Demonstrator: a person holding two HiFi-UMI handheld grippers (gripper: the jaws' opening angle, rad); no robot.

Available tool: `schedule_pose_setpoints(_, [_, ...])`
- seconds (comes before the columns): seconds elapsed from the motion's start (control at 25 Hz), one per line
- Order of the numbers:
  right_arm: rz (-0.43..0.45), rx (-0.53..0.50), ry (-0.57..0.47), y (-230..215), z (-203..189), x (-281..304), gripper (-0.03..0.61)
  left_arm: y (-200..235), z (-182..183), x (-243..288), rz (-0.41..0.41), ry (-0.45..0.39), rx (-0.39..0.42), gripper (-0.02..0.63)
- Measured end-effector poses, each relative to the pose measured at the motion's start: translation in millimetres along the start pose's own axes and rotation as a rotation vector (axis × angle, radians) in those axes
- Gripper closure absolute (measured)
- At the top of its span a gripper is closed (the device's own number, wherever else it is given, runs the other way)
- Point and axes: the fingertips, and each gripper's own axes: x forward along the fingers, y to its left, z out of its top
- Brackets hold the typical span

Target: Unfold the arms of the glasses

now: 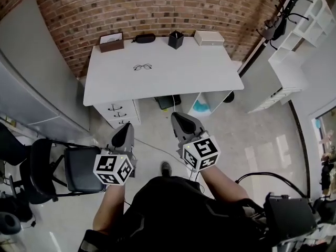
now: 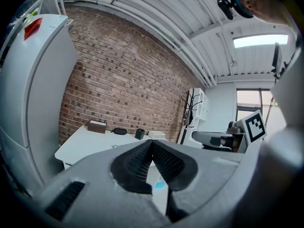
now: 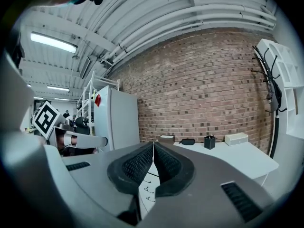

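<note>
Found the glasses (image 1: 142, 66) lying on the white bench (image 1: 199, 80), somewhat left of its middle; arms too small to judge as folded or open. Noted four items along the bench's back edge, against the brick wall (image 1: 157, 9): a brown box (image 1: 111, 42) at the left corner, then a black case (image 1: 143, 38), a black cup (image 1: 176, 39) and a white box (image 1: 209, 38) toward the right.

Recorded the left tool (image 1: 126, 132) fully closed, pads meeting, nothing between them; held over the floor, well short of the bench's front edge. Recorded the right tool (image 1: 184, 121) likewise closed and empty (pads pressed together in its own view), a little nearer the bench's front edge. Saw both pointing toward the bench, well apart from the glasses.

Logged a drawer unit (image 1: 119, 112) under the bench's left end and a black chair (image 1: 79, 169) off its front-left corner.
</note>
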Motion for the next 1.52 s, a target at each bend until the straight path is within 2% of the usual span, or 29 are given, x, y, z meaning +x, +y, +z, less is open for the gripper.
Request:
schedule_pose_setpoints(0.16, [0.026, 0.007, 0.005, -20.0, 0.6, 18.9, 0.569, 3.8, 4.1, 28.9, 0.01, 0.016, 0.025, 0.606])
schedule_pose_setpoints(0.32, [0.052, 0.012, 0.009, -43.1, -1.7, 30.3, 0.569, 6.4, 4.2, 56.6, 0.034, 0.029, 0.009, 0.606])
schedule_pose_setpoints(0.52, [0.081, 0.035, 0.005, -75.8, -2.5, 39.4, 0.569, -8.1, 14.3, 91.2, 0.008, 0.018, 0.024, 0.606])
schedule_pose_setpoints(0.68, [0.093, 0.05, 0.015, -95.6, -9.6, 48.6, 0.569, -7.4, 9.6, 107.6, 0.042, 0.048, 0.031, 0.606])
schedule_pose_setpoints(0.88, [0.109, 0.055, 0.004, -109.2, -8.9, 65.1, 0.569, 11.3, 5.5, 118.5, 0.087, 0.077, 0.019, 0.606])
schedule_pose_setpoints(1.24, [0.072, 0.069, 0.007, -123.4, -10.3, 104.1, 0.569, 34.1, 8.0, 150.7, 0.035, 0.091, 0.03, 0.606])
schedule_pose_setpoints(1.52, [0.063, 0.035, 0.028, -118.6, 2.8, 159.0, 0.569, 87.8, 28.8, 184.2, 0.021, 0.075, 0.006, 0.606])
